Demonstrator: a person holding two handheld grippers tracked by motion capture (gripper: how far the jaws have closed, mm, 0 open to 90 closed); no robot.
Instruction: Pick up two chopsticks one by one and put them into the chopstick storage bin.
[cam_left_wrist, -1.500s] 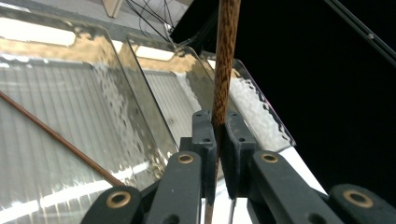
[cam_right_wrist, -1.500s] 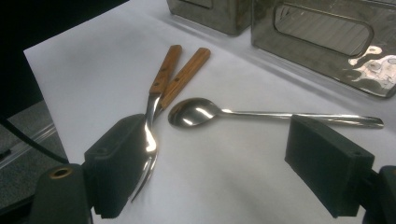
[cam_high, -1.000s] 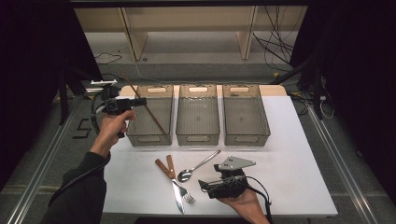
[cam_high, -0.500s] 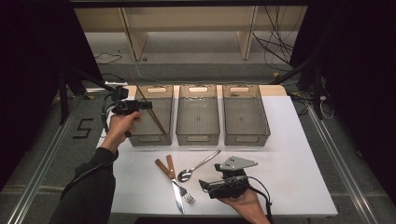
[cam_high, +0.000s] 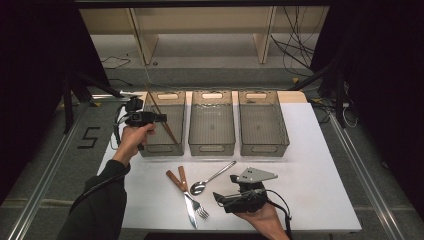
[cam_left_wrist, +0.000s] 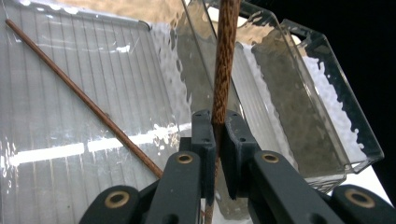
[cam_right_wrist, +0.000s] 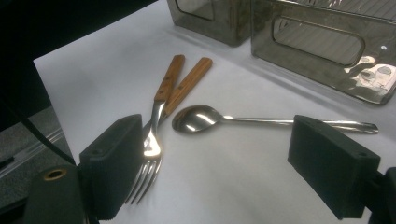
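The left gripper (cam_high: 161, 118) has come down a little and now sits lower over the left bin (cam_high: 161, 149) than it did a second ago. Its jaws are squeezed tight on a brown chopstick (cam_left_wrist: 224, 56), which sticks up and slants across the bin. In the high view the chopstick (cam_high: 161, 116) leans from the bin's back left corner toward its front right. A second chopstick (cam_left_wrist: 84, 100) already lies flat on the bin's ribbed floor. So the held stick looks about ready to be let go beside its twin.

The right gripper (cam_high: 227, 199) has not moved. It rests near the front edge of the tabletop (cam_high: 320, 165), and its jaws stand wide open with nothing in them. Just ahead of them lie a spoon (cam_right_wrist: 205, 117), a fork (cam_right_wrist: 148, 163) and a knife with a wooden handle (cam_right_wrist: 189, 86), close together and partly crossing.

The bin walls are tall and clear, and the stick is long, so its tip could bump the rim or the wall next to the middle bin (cam_high: 211, 125). The middle bin and the right bin (cam_high: 262, 125) hold nothing. There is lots of bare tabletop on the right side for moving.
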